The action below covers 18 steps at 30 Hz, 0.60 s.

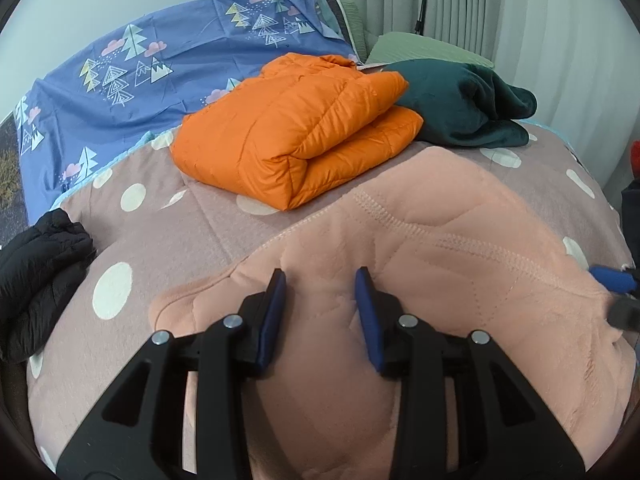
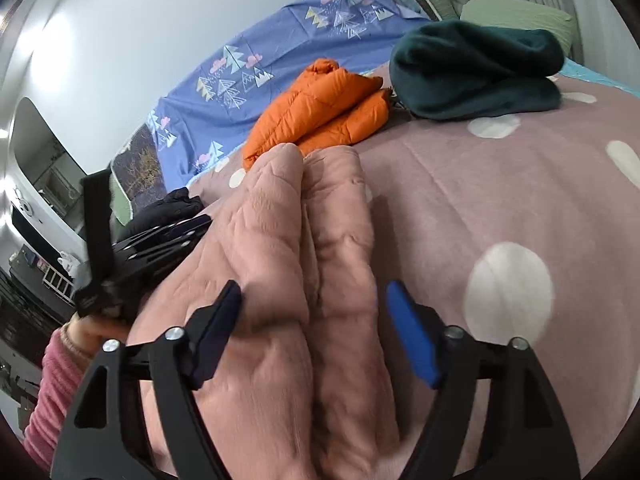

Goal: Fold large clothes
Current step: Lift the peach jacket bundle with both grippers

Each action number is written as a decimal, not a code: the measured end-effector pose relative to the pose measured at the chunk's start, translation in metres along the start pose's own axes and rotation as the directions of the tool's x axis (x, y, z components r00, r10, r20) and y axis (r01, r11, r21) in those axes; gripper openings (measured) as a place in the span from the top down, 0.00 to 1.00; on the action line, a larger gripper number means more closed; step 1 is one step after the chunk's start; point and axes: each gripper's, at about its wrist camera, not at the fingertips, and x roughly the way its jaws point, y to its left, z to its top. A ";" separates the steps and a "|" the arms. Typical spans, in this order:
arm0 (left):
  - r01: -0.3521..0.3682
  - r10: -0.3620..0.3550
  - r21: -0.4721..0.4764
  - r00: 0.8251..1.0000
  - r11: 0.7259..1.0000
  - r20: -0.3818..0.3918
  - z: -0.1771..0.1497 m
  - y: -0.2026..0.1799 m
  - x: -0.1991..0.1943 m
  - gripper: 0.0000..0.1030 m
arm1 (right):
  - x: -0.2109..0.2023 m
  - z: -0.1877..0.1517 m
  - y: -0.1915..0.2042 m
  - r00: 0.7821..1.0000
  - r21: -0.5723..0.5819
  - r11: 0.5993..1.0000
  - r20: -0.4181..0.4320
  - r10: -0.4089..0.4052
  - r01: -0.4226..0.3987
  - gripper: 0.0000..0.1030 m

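A peach quilted fleece garment (image 1: 400, 248) lies folded on the polka-dot bed cover (image 1: 168, 232). My left gripper (image 1: 322, 278) is open above its near part, jaws apart and holding nothing. In the right wrist view the same garment (image 2: 296, 264) shows as stacked folds. My right gripper (image 2: 314, 294) is open, one finger on each side of the folds. The left gripper (image 2: 160, 240) shows at the garment's left edge there. The right gripper's blue tip (image 1: 612, 278) shows at the garment's right edge in the left wrist view.
A folded orange puffer jacket (image 1: 296, 132) and a dark green fleece (image 1: 464, 100) lie further back on the bed. A black garment (image 1: 36, 280) sits at the left edge. A blue patterned sheet (image 1: 140, 60) covers the far left. Curtains (image 1: 520, 8) hang behind.
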 end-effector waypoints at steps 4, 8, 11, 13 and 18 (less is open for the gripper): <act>-0.005 0.005 -0.022 1.000 1.000 0.013 0.000 0.002 -0.004 0.64 | 0.000 -0.021 -0.006 0.995 0.039 0.999 -0.096 0.038 -0.034 0.11; 0.021 -0.017 -0.074 0.999 0.997 0.051 -0.001 0.011 -0.015 0.59 | 0.019 -0.043 -0.027 0.977 0.169 0.981 -0.173 0.126 -0.097 0.05; 0.025 -0.011 -0.135 0.994 0.991 0.106 -0.004 0.028 -0.040 0.17 | 0.025 -0.047 -0.037 0.966 0.233 0.961 -0.174 0.190 -0.147 0.03; 0.109 -0.080 -0.214 0.987 0.971 0.142 -0.013 0.051 -0.054 0.10 | 0.026 -0.045 -0.034 0.966 0.206 0.967 -0.175 0.189 -0.152 0.03; 0.226 -0.200 -0.388 0.974 0.893 0.106 -0.050 0.096 -0.037 0.04 | 0.038 -0.038 -0.028 0.963 0.198 0.966 -0.178 0.201 -0.165 0.03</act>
